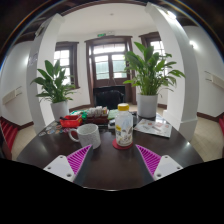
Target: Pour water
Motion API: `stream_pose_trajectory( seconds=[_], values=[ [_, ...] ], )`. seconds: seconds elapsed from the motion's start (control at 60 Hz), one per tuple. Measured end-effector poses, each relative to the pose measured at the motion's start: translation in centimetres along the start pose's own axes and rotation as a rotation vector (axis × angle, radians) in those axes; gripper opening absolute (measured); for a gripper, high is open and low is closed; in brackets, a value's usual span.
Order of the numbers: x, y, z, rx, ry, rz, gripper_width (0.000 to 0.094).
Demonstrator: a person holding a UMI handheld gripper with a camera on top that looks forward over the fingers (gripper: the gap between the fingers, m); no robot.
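A clear bottle with a yellow cap stands upright on a small red coaster on the dark round table. A white mug sits just left of it. My gripper is open, its magenta pads spread wide on either side. The bottle and the mug both stand beyond the fingertips, apart from them. Nothing is between the fingers.
A red box and small items lie behind the mug. Papers rest on the table at the right. Two potted plants stand past the table, flanking a dark door.
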State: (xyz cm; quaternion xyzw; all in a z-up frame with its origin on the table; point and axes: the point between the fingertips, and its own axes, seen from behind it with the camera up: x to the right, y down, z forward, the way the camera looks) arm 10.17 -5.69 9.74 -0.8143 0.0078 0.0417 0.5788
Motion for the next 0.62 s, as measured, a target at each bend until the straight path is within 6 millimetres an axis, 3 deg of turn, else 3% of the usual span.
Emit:
stream_pose_trajectory(
  seconds=[0.217, 0.467, 0.617],
  values=[
    [-2.7, -2.7, -5.6, 0.059, 0.019, -0.044, 0.0857],
    [-5.0, -6.4, -8.6, 0.111, 0.0, -0.061, 0.0855],
    [-5.9, -7.2, -9.2, 0.134, -0.008, -0.059, 0.0854]
  ],
)
